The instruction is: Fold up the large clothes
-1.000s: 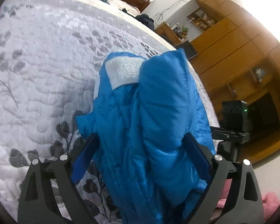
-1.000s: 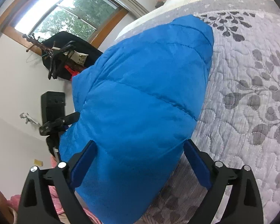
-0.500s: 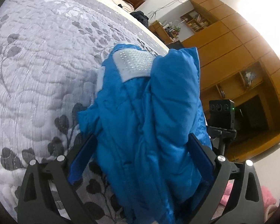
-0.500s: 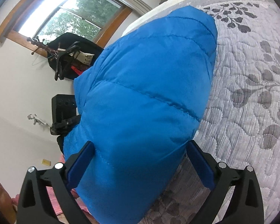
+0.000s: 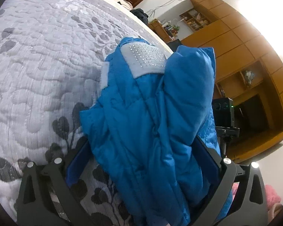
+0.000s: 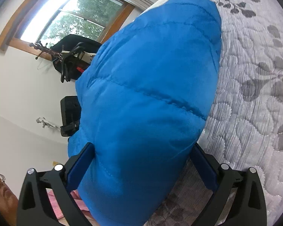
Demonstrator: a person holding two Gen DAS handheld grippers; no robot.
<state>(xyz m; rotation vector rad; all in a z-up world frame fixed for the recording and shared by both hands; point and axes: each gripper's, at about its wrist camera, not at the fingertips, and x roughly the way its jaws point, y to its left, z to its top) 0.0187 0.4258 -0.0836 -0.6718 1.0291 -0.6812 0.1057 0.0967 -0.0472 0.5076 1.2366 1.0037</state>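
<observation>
Jacket: a blue padded jacket (image 5: 156,124) bunched into a thick bundle, lying on the quilted bedspread (image 5: 39,71) near the bed's edge; its bulk fills the gap between both claws' fingers and stretches ahead of them.
Pale patch: a studded light panel (image 5: 145,58) faces up at the far end of the bundle, well ahead of the left claw.
Left claw: the left gripper (image 5: 141,162) stands wide, fingers either side of the crumpled folds; whether the pads truly pinch the cloth I cannot tell.
Right claw: the right gripper (image 6: 141,162) is likewise spread wide around the smooth quilted back (image 6: 151,86); grip not clear.
Why held so: probably both ends are bracketed at once so the puffy bundle can be carried or tidied without springing open.
Surroundings: wooden cabinets (image 5: 241,43) beyond the left claw; a window (image 6: 69,17) above-left of the right.
</observation>
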